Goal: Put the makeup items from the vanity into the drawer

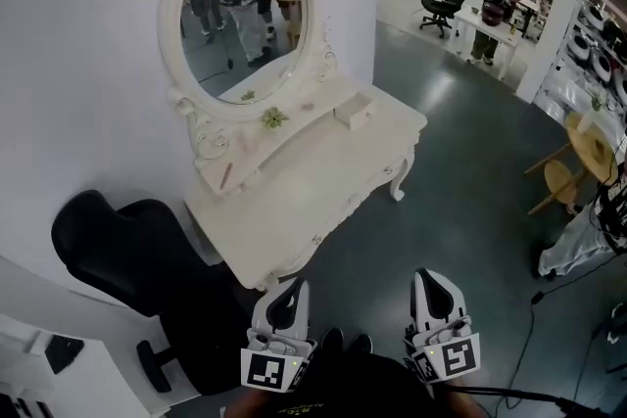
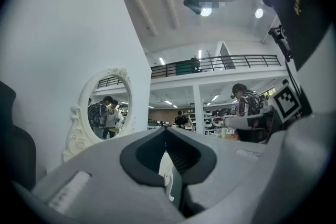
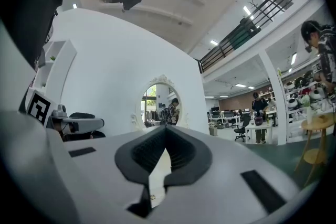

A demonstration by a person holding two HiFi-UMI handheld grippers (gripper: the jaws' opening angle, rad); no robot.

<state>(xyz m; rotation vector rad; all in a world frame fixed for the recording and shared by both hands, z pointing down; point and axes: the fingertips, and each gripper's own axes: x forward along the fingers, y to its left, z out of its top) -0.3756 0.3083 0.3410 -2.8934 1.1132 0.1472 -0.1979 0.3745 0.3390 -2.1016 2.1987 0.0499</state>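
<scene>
The white vanity (image 1: 323,181) with its oval mirror (image 1: 245,15) stands against the wall ahead of me. Its raised back shelf holds a thin pinkish stick (image 1: 225,175), a small pink item (image 1: 308,106), a green sprig (image 1: 273,118) and a small white drawer box (image 1: 355,111). My left gripper (image 1: 292,287) and right gripper (image 1: 431,277) are low at the frame's bottom, well short of the table. Both are shut and hold nothing. In the left gripper view the gripper (image 2: 166,131) points up towards the mirror (image 2: 105,113). The right gripper (image 3: 166,128) also faces the mirror (image 3: 160,105).
A black office chair (image 1: 137,259) sits left of the vanity, close to my left gripper. On the right are a round wooden table (image 1: 593,147) and a stool (image 1: 558,181), with cables on the grey floor. Far back, a person stands at office desks (image 1: 490,20).
</scene>
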